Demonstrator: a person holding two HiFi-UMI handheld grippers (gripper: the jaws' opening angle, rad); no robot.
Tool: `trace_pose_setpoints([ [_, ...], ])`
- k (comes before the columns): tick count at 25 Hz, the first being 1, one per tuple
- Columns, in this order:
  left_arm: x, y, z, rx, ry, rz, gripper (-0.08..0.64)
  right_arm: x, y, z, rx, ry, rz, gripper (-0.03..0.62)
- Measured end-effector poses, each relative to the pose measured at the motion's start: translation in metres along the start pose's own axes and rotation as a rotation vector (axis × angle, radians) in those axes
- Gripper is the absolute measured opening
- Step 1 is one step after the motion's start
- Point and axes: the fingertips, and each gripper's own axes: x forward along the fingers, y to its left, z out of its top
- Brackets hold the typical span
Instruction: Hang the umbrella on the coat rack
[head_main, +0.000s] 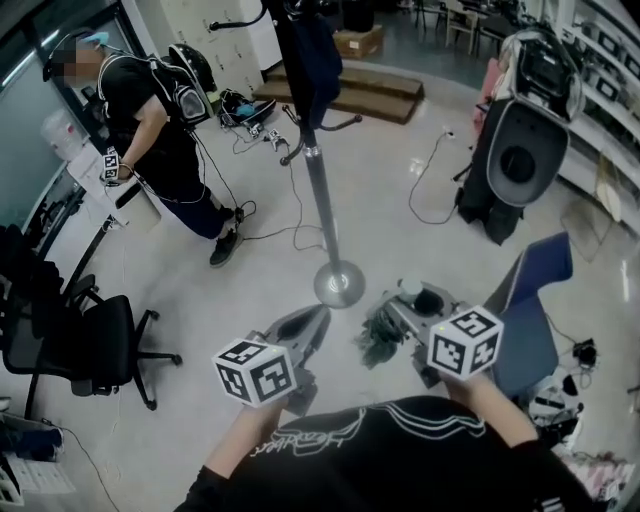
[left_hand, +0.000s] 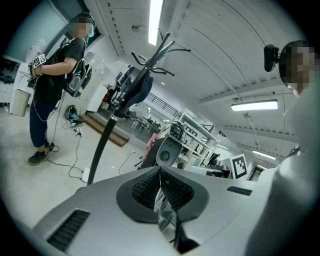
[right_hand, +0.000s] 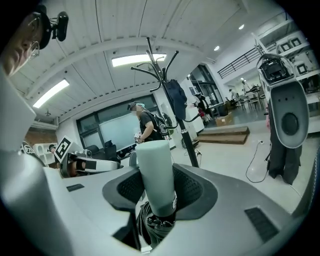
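Office chair: black, on castors, at the far left of the floor, well away from the rack.
Other person: stands at the upper left, dark clothes and a harness, holding a marker-cube device; apart from the rack.
White bin: on the floor beside that person; its contents cannot be seen.
Cables: dark leads trail over the floor from that person's feet toward the rack's pole.
Left tongs: low and left of centre, pressed together. A thin pale glinting strip shows under the seam; I cannot tell what it is.
Coat rack: upright in the middle, grey pole on a round metal base. The base lies just ahead of both tongs.
Dark garment: draped over the rack's top, covering the upper hooks; curved hooks stick out below it.
Wooden platform: low steps behind the rack.
Cardboard box: on the floor behind the platform; whether anything is in it cannot be told.
Umbrella: folded, pale handle upright, dark canopy bunched beneath it, near the rack's base and not on the rack.
Right tongs: right of centre, pinching the umbrella by its handle.
Grey machine: tall hooded unit at the right, well apart from the rack.
Blue chair: just right of the right tongs.
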Motion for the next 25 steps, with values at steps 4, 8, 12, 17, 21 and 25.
trace_pose_setpoints([
  [4,0.01,-0.001,0.02,0.033,-0.037,0.003,0.0,0.011,-0.007,0.018,-0.02,-0.029,0.037,0.164],
  [8,0.012,0.011,0.029,0.042,-0.051,0.012,0.0,0.024,-0.009,0.028,-0.035,-0.044,0.042,0.164],
  [12,0.011,0.03,0.033,0.02,-0.056,0.021,0.0,0.042,-0.013,0.031,-0.021,-0.032,0.044,0.164],
  [17,0.017,0.063,0.047,-0.003,-0.046,0.015,0.0,0.073,-0.018,0.039,-0.035,-0.022,0.02,0.164],
  [21,0.027,0.088,0.064,-0.009,-0.018,-0.015,0.0,0.101,-0.023,0.047,-0.02,-0.016,-0.009,0.164],
  [25,0.037,0.118,0.087,-0.006,0.005,-0.033,0.0,0.131,-0.027,0.06,-0.013,-0.018,-0.033,0.164],
])
